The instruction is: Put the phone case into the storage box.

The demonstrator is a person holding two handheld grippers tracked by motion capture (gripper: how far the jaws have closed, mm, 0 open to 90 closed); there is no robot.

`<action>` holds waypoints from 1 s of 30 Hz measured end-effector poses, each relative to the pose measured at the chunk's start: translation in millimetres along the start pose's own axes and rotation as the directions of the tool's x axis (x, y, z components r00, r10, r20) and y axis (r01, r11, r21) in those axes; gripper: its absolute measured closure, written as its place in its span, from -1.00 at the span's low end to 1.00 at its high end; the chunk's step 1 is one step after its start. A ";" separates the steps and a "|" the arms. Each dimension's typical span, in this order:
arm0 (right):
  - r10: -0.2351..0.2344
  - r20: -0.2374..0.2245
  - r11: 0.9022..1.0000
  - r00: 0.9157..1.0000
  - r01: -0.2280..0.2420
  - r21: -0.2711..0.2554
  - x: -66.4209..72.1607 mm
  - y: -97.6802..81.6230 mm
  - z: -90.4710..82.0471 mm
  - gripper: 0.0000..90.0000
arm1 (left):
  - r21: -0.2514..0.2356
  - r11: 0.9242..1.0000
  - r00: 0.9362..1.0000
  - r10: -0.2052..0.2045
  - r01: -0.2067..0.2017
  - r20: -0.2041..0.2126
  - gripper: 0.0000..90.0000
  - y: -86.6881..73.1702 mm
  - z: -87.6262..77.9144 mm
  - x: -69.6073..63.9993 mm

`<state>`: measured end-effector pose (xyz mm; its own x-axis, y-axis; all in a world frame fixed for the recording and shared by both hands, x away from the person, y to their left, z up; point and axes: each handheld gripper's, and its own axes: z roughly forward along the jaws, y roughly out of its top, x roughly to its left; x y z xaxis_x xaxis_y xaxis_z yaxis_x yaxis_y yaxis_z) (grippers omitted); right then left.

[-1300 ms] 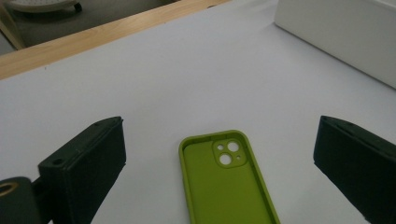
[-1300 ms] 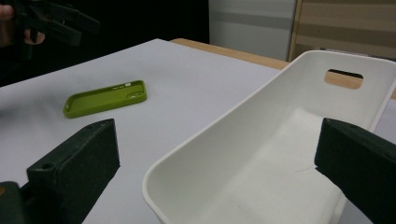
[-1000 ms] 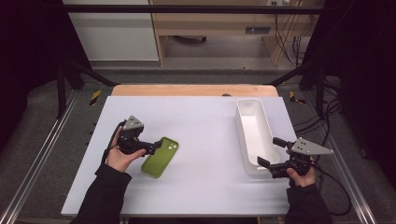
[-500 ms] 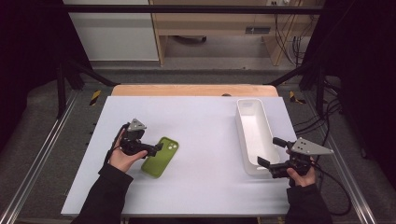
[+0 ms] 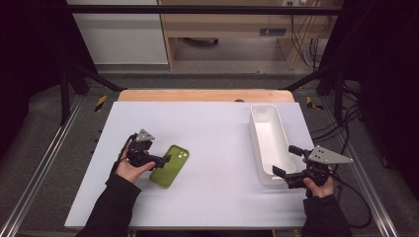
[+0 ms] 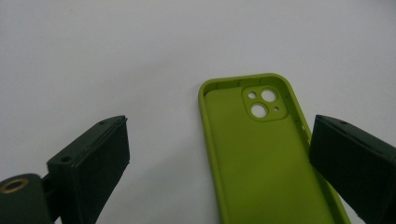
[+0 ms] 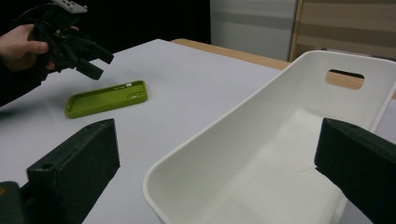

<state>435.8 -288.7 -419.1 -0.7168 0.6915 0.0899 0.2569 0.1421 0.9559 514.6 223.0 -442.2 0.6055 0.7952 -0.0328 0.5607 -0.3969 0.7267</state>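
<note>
The right gripper [image 5: 286, 164] sits at the near right of the white surface [image 5: 217, 128], jaws spread wide around the near end of the white bin [image 5: 269, 143], not gripping it. The left gripper [image 5: 159, 160] hovers with jaws parted over the green phone case [image 5: 170, 165], which lies hollow side up, left of centre.
</note>
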 end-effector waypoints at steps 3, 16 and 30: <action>-0.001 0.000 1.000 1.000 0.001 -0.001 -0.1 0.0 -0.1 -0.99 | 0.010 1.000 1.000 0.001 -0.001 0.001 -0.86 -3.6 0.2 0.0; 0.000 0.000 1.000 1.000 0.000 -0.001 0.0 0.0 -0.2 -0.99 | 0.063 0.998 1.000 0.012 -0.011 -0.014 -0.62 -14.3 4.4 -5.8; 0.000 0.001 1.000 1.000 0.000 -0.002 -0.2 0.1 -0.6 -0.99 | 0.103 0.995 1.000 -0.005 0.008 -0.029 -0.07 -18.2 5.8 -6.1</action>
<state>435.6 -289.2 -418.8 -0.7160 0.6923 0.0895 0.2558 0.1409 0.9564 504.0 222.8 -459.2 0.5859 0.8102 -0.0164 0.6209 -0.4357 0.6517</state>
